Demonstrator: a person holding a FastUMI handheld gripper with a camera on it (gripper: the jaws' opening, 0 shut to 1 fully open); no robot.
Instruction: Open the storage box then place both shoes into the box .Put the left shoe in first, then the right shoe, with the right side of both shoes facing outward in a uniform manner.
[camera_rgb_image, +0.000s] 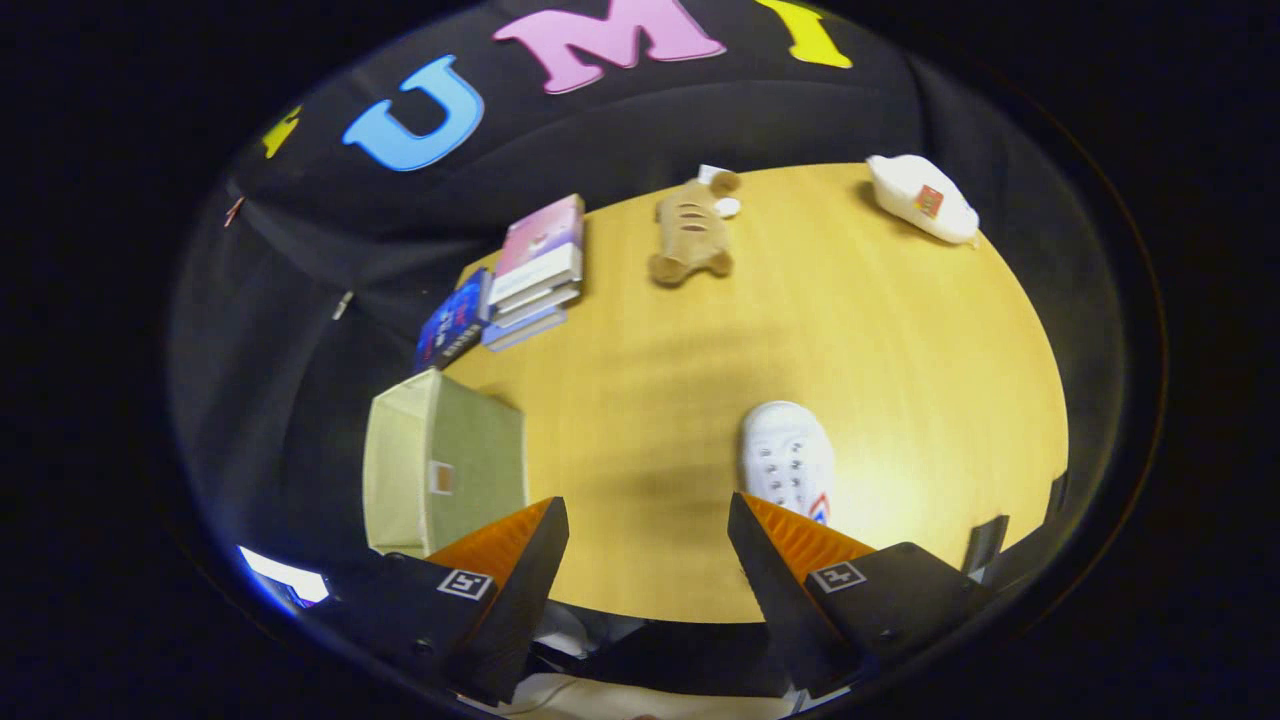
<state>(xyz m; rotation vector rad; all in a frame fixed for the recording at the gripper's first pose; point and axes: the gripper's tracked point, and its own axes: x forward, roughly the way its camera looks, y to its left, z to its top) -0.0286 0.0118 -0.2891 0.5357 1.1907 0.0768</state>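
Between spread fingers of gripper (648, 520): nothing held. Just ahead, beside one finger: one white shoe (787, 460). Beside the other: one storage box (440, 465). Beyond: one book stack (535, 270), one plush toy (692, 232).

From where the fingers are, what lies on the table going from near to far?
White shoe just ahead of the open fingers → stack of books → plush toy → white pouch at the far edge.

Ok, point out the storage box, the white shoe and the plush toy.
Box (475, 450): gripper view, on its green side wall.
Shoe (785, 455): gripper view, on the white toe, just ahead of the open jaws.
Plush toy (692, 232): gripper view, on its striped brown body.
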